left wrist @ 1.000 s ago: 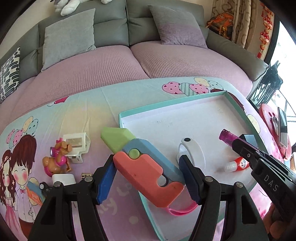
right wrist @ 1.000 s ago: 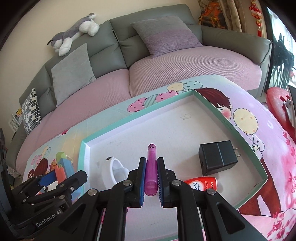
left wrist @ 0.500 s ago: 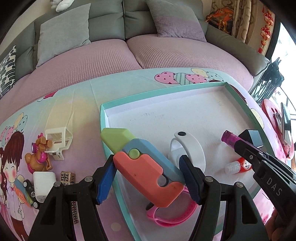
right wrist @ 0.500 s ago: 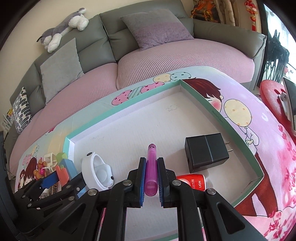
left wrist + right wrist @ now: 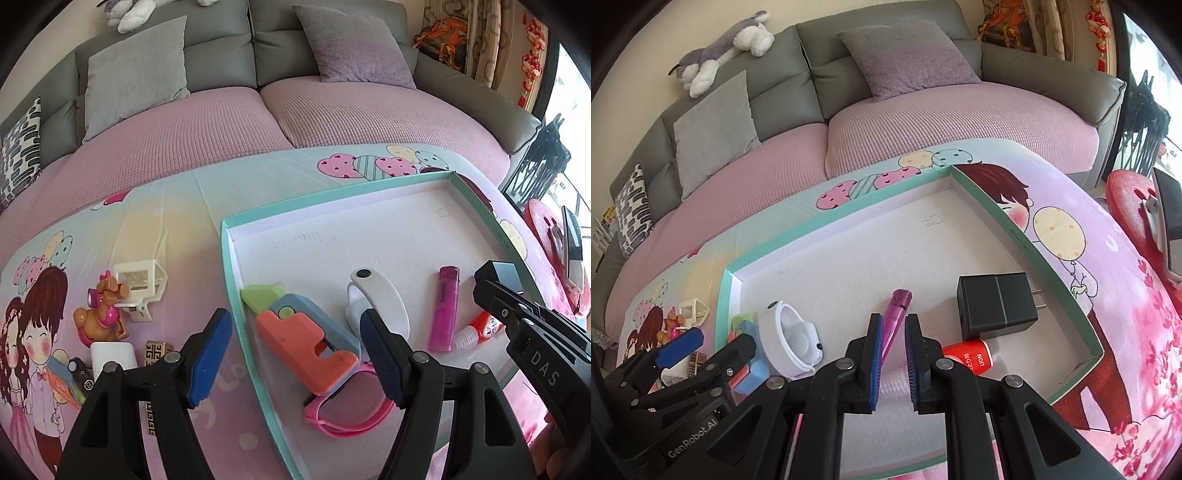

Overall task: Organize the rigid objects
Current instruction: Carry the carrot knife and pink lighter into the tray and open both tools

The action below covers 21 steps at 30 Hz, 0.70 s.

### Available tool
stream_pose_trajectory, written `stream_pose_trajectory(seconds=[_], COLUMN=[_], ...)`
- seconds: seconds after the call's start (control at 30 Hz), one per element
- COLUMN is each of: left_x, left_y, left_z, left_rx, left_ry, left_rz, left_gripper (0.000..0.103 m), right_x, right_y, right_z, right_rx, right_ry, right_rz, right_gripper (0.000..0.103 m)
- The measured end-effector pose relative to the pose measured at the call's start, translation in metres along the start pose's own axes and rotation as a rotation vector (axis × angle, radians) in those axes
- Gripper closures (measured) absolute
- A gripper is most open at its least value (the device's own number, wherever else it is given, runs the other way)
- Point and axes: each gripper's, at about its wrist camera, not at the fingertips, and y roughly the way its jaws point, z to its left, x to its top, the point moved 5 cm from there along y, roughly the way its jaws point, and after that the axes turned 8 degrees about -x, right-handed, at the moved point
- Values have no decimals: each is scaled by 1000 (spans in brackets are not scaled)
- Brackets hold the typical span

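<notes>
Both hand-held grippers gape: toy gun (image 5: 310, 339) and lighter (image 5: 894, 320) lie between fingers.

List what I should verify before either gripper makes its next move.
1. Left gripper open: ok, fingers spread wide.
2. Orange-blue toy released inside the tray: ok, it lies on the tray floor, partly over a pink band.
3. Right gripper open: ok, a gap shows on each side of the purple lighter.
4. Lighter lying flat in the tray: ok.
5. Right fingers free of the red bottle: cannot tell, it lies right beside them.
6. Everything in the tray: not ok; the white clip, dog toy and white block lie on the cloth.
</notes>
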Motion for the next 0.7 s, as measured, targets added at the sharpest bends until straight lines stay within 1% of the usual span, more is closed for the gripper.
stream_pose_trajectory(seconds=[0.07,0.1,0.27,0.3,0.33,0.43,0.53,0.57,0.7], left_x=[1,2,4,4,3,0,-6,-8,-16], left_y=[-5,-7,-18,-20,-22,-24,-26,-27,-38], left_z=[4,7,25,30,36,56,79,87,114], left_rx=[14,22,66,76,86,114,133,143,232], left_ry=[-8,-13,-61,-75,-90,-156,-237,-259,-306], left_rz=[-8,-13,-39,-47,-53,-62,-73,-78,-104], left_gripper=[23,18,16,13,8,7,7,7,7], right_x=[1,2,0,0,0,0,-2,-2,-5], right_y=[-3,-3,-1,-1,-1,0,2,3,4], right_z=[0,1,3,4,4,5,10,12,23], right_rx=[1,2,-6,-6,-6,-3,3,4,12], right_ry=[2,2,-7,-8,-9,-15,-33,-39,-66], right_rz=[-10,-12,-7,-8,-9,-10,-4,-2,-3], right_gripper=[88,87,62,61,58,44,41,37,31])
